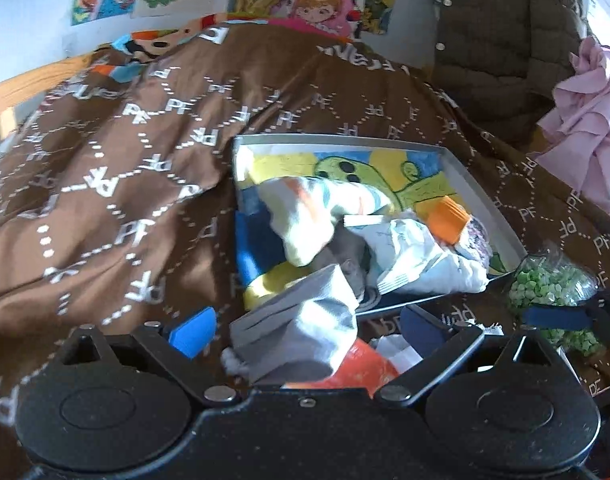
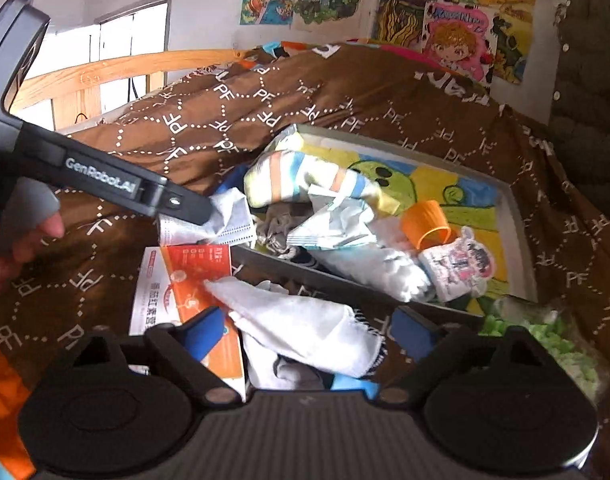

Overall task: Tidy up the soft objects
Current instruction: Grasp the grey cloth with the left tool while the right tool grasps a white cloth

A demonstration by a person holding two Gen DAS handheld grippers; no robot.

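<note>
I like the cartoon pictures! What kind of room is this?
Probably a child's bedroom: a bed under a brown PF-patterned quilt, a wooden bed rail, and cartoon posters on the wall behind it.

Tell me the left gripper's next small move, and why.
Probably close the left gripper on the face mask. Its jaws stand open with the mask between them, at the near edge of the tray. The tray already holds other soft things, so gripping the mask looks like the step before carrying it in.
</note>
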